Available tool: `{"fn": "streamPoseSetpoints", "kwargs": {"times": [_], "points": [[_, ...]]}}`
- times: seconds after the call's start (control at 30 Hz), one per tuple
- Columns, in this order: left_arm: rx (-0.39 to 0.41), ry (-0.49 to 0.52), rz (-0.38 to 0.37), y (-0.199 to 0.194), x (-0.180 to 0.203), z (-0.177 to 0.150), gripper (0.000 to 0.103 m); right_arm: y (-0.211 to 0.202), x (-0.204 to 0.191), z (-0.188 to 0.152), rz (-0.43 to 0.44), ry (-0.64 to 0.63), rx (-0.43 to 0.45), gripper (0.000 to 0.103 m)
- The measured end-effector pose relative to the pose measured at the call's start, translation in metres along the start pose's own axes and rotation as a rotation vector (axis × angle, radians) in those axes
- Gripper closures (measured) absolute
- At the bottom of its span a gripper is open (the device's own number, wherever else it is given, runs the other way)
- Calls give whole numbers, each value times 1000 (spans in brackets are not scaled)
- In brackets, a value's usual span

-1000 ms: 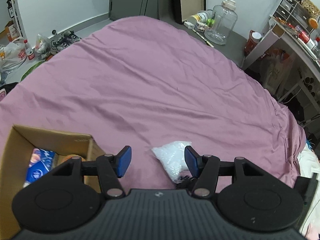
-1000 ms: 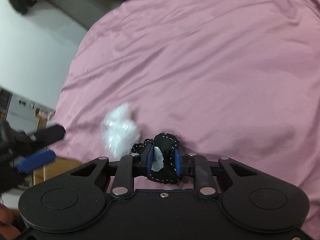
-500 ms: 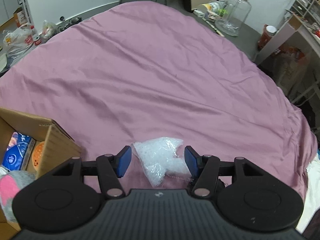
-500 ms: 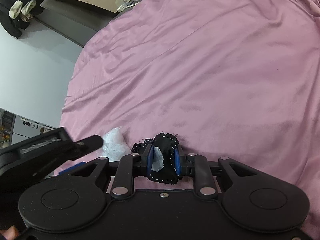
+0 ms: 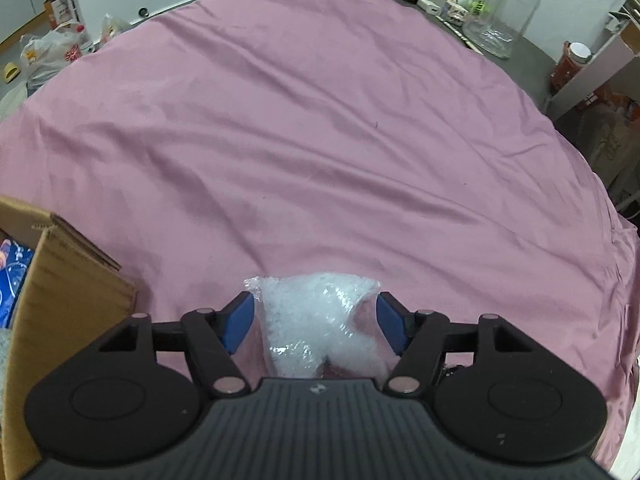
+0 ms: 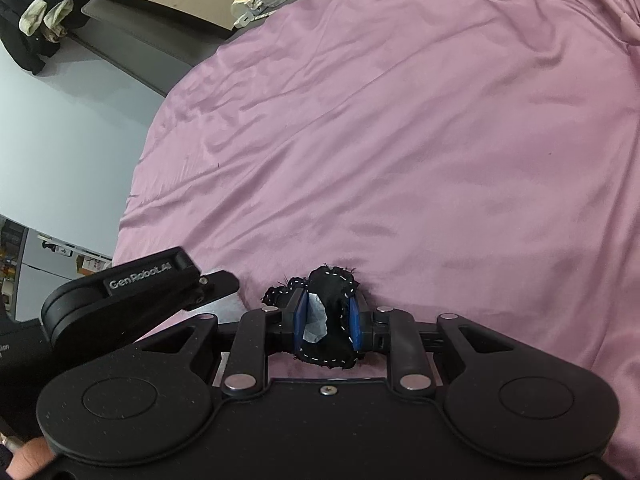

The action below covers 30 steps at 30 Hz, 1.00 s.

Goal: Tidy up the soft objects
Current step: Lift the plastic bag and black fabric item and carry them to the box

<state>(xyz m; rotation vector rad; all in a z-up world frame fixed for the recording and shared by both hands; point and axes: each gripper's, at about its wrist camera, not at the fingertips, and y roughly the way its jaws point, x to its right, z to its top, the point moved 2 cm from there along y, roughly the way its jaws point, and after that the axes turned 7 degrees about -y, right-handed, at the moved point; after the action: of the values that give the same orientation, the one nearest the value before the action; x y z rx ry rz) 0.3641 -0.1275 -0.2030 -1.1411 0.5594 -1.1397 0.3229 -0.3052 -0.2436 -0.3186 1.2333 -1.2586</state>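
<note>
A clear plastic bag of white filling [image 5: 320,316] lies on the pink bedsheet [image 5: 320,140]. My left gripper [image 5: 316,320] is open, low over the sheet, with the bag between its blue pads [image 5: 236,320]. My right gripper [image 6: 327,322] is shut on a black fabric piece with white stitching [image 6: 332,292] that has a white tag. The left gripper's black body [image 6: 132,292] shows at the left of the right wrist view, close beside the right gripper.
A cardboard box [image 5: 60,292] stands at the left on the bed with a blue packet [image 5: 10,276] inside. Beyond the bed are a large clear jar [image 5: 500,16], plastic bags on the floor [image 5: 48,56] and a desk [image 5: 592,68] at the right.
My left gripper has moved right and forward so the white bag now sits between its open pads. The box has slid toward the left edge. The right gripper keeps its hold.
</note>
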Motion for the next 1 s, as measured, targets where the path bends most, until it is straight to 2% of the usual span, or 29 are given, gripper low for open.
{"fn": "streamPoseSetpoints", "kwargs": {"times": [0.03, 0.1, 0.17, 0.37, 1.0], "points": [[3, -6, -4, -1, -1, -1, 40, -1, 0, 0, 5, 4, -1, 81], [16, -7, -15, -6, -4, -2, 54, -5, -1, -2, 23, 12, -3, 81], [14, -5, -22, -11, -8, -2, 61, -10, -3, -3, 23, -1, 11, 81], [6, 8, -62, -30, -21, -9, 69, -29, -7, -9, 27, -26, 46, 81], [45, 7, -161, -101, -49, -35, 71, -100, -27, -22, 9, -96, 166, 81]]}}
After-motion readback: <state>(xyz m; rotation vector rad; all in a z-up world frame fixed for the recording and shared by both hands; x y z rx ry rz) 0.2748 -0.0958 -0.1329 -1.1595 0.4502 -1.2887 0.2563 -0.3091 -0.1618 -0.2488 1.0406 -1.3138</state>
